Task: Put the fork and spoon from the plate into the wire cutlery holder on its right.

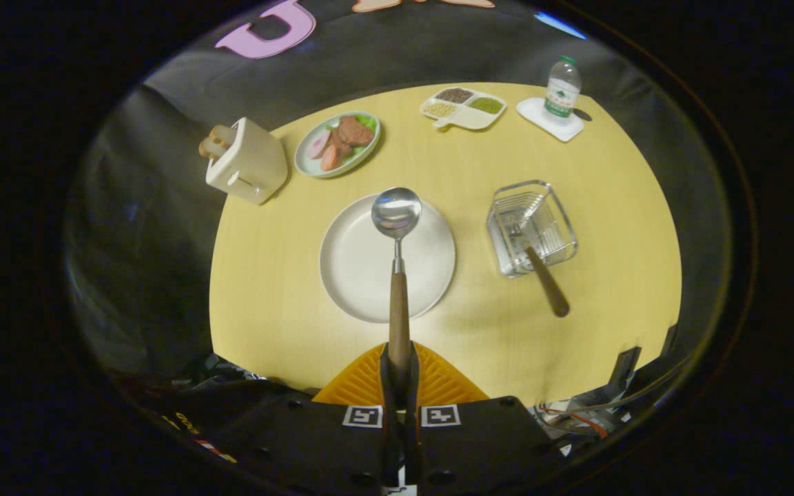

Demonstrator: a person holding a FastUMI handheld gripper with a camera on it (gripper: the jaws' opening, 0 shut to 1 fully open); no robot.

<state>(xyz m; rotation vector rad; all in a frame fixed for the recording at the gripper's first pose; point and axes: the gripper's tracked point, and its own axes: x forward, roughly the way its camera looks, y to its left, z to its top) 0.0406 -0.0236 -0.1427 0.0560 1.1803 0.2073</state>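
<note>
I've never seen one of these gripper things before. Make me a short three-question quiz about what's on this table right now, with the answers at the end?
1. True or false: the gripper is shut on the wooden handle of the spoon.
2. Which utensil already stands in the wire cutlery holder? A) the fork B) a knife C) chopsticks
3. Fill in: the spoon's bowl hangs over the empty white ______.

Key: 1 true; 2 A, judging by its wooden handle sticking out toward the gripper, though its head is hard to make out through the wires; 3 plate.
</note>
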